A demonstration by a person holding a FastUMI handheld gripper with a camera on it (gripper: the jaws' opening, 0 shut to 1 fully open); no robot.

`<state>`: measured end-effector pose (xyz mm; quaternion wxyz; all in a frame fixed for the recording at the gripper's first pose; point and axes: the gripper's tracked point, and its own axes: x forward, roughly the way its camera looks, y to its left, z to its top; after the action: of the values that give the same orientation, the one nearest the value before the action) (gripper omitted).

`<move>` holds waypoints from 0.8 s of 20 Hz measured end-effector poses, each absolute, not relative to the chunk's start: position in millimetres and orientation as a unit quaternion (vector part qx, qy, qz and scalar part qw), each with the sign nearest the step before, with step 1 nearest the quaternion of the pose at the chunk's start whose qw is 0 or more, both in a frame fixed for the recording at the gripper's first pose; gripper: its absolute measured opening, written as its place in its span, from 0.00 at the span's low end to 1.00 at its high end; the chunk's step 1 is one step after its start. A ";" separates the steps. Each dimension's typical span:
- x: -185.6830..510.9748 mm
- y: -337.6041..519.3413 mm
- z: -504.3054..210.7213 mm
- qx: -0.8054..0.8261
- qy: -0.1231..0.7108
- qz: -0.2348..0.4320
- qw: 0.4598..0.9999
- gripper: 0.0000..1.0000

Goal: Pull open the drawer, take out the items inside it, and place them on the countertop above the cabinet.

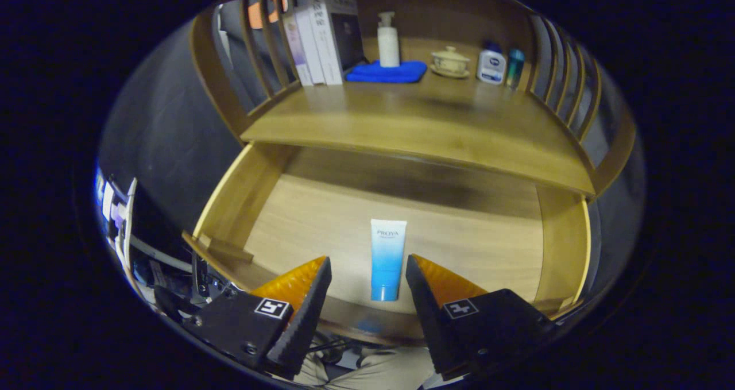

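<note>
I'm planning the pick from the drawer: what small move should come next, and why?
Probably lower the open claw straight down. The blue-and-white tube lies flat on the open drawer's floor, lined up between the fingers, which are not yet pressing on it.

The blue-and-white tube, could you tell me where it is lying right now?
The blue-and-white tube lies flat on the floor of the open drawer, between the open gripper's fingertips, untouched.

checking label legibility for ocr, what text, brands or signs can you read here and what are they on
"PROYA": on the tube lying in the open drawer, between the open tool's fingers.
Boxes on the countertop: print too blurred to read.
Blue-capped bottle: label too small to read.
Tool's square markers: patterns, no words.
</note>
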<state>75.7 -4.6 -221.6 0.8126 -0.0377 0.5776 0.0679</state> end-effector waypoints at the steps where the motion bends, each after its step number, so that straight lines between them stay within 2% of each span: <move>1: 77.2 -7.0 -227.6 -0.035 0.594 0.057 0.801 0.83; 7: 73.3 -11.9 -267.4 -0.041 0.665 0.017 0.745 0.79; 11: 80.1 -8.0 -280.7 -0.022 0.683 -0.003 0.731 0.79; 13: 79.2 -9.8 -286.8 -0.023 0.690 -0.013 0.723 0.76; 16: 76.5 -17.8 -299.1 -0.031 0.699 -0.035 0.714 0.64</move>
<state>76.5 -17.8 -299.1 0.7139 -0.0312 0.6986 -0.0350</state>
